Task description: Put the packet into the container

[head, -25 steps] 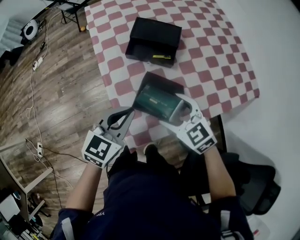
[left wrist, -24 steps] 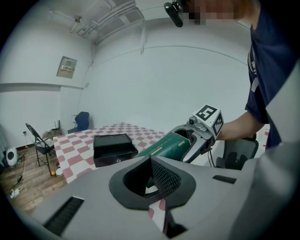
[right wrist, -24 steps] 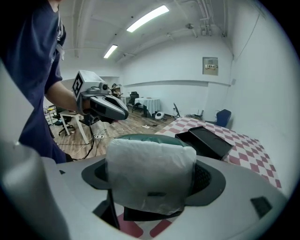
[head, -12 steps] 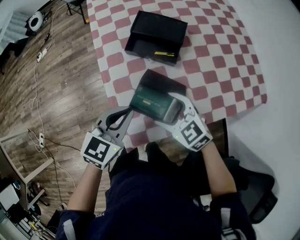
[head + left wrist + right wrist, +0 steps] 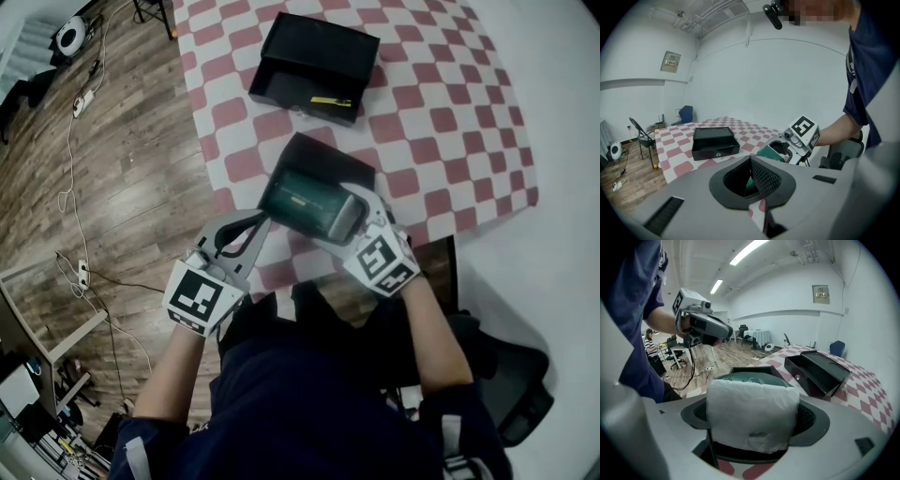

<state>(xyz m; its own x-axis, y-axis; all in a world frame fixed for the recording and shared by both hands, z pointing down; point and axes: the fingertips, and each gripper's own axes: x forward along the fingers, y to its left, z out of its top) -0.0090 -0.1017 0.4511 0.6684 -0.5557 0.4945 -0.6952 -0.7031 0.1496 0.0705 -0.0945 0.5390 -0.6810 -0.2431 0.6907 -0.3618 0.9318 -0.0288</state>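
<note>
A green packet (image 5: 302, 200) with a white end (image 5: 750, 413) is held level in my right gripper (image 5: 345, 217), which is shut on that white end. The packet hangs just above a small open black container (image 5: 325, 157) near the table's front edge; its rim (image 5: 752, 372) shows beyond the packet in the right gripper view. My left gripper (image 5: 253, 230) sits to the left of the packet, off the table edge, shut with nothing in it. In the left gripper view the green packet (image 5: 768, 152) shows past the left gripper (image 5: 757, 187).
A larger open black box (image 5: 314, 61) lies farther back on the red-and-white checked tablecloth (image 5: 441, 112). Wooden floor with cables (image 5: 70, 178) is at the left. A black chair (image 5: 511, 375) stands at the lower right.
My right gripper has shifted a little to the left with the packet, still over the small container. The left gripper has hardly moved.
</note>
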